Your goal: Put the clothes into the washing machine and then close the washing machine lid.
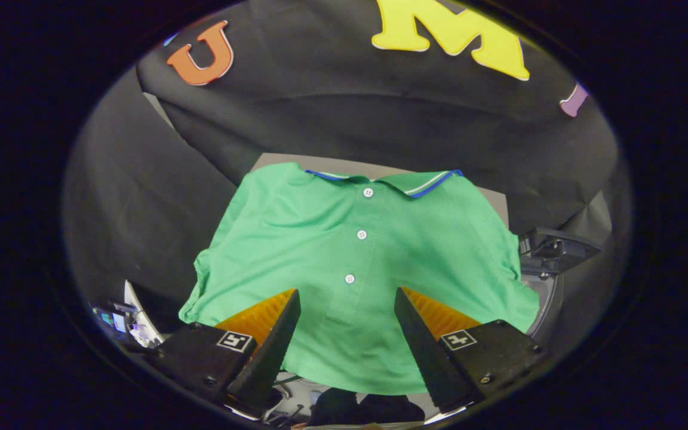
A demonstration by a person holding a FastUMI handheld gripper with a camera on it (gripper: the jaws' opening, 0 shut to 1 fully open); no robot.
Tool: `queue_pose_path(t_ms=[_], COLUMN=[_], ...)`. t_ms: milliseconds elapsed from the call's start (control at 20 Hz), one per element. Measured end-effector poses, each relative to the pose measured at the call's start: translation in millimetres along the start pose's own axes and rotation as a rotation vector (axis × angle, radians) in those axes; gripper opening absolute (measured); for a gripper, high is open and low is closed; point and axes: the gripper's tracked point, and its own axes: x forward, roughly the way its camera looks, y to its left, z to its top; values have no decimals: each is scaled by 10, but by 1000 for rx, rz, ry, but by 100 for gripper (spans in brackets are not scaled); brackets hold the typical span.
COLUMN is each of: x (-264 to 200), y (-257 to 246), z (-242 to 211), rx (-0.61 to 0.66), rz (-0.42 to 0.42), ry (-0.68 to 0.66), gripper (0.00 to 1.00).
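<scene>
Your claw (347, 298) is spread wide, its two fingers (272, 340) well apart and holding nothing. Between them, and running on beyond them, lies the green polo shirt (356, 251) — spread out flat, front side up, with the collar at the far end and the hem nearest you.

The shirt's collar (415, 182) is edged with a blue and white stripe and lies folded open. Three white buttons (361, 235) run down the placket in a line that falls almost midway between your fingers; the lowest button sits just ahead of the fingertips. Both short sleeves are laid out to the sides, the left one slightly rumpled at its edge. Whether the fingertips touch the cloth or hover just above it you cannot tell from this view.

The shirt rests on a grey worktop (493, 200), a bare strip of which shows past the collar and beside the right shoulder. Behind it hangs the black cloth wall (350, 119) of the booth, draped down on the left as well.

Just beside the shirt's right sleeve is a dark, rounded piece of equipment (550, 251) with a curved rim below it — it is partly hidden by the shirt, so what it is cannot be told. Near your left finger, low down, sits a small clutter of pale objects (132, 319), too small to make out.
</scene>
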Motion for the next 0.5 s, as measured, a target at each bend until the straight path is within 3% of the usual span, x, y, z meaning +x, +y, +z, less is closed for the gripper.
queue_pose_path(t_ms=[500], x=[324], y=[-117], z=[93], rx=[74], rz=[-78], ry=[144], gripper=[98])
